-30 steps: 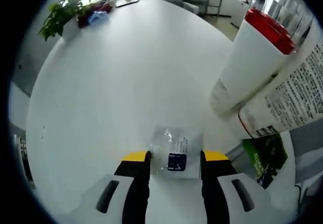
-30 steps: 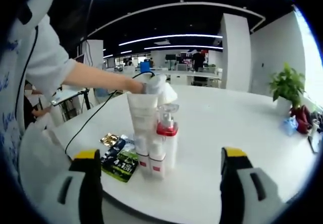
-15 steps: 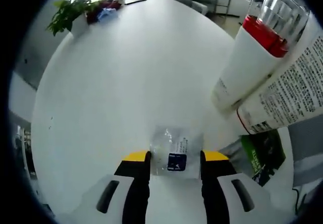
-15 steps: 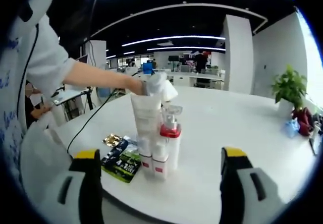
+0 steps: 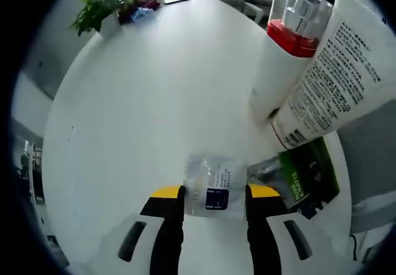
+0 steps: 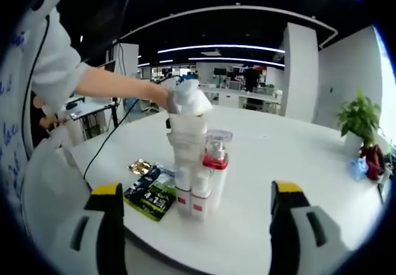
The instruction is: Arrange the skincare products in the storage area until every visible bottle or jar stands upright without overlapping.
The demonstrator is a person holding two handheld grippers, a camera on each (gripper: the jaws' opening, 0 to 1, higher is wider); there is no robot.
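Clear plastic sachet with a blue label [image 5: 213, 191] sits pinched in our left tongs [image 5: 215, 194], above the white desk [image 5: 142, 101]. Right tongs [image 6: 193, 210] gape wide, empty. White tube [image 5: 337, 64] and red-collared pump bottle [image 6: 212, 176] stand clustered just beside the green packets [image 6: 150, 196]. Placing step, we judge: next set the sachet on open desk left of the cluster; plenty of room, edge well apart.
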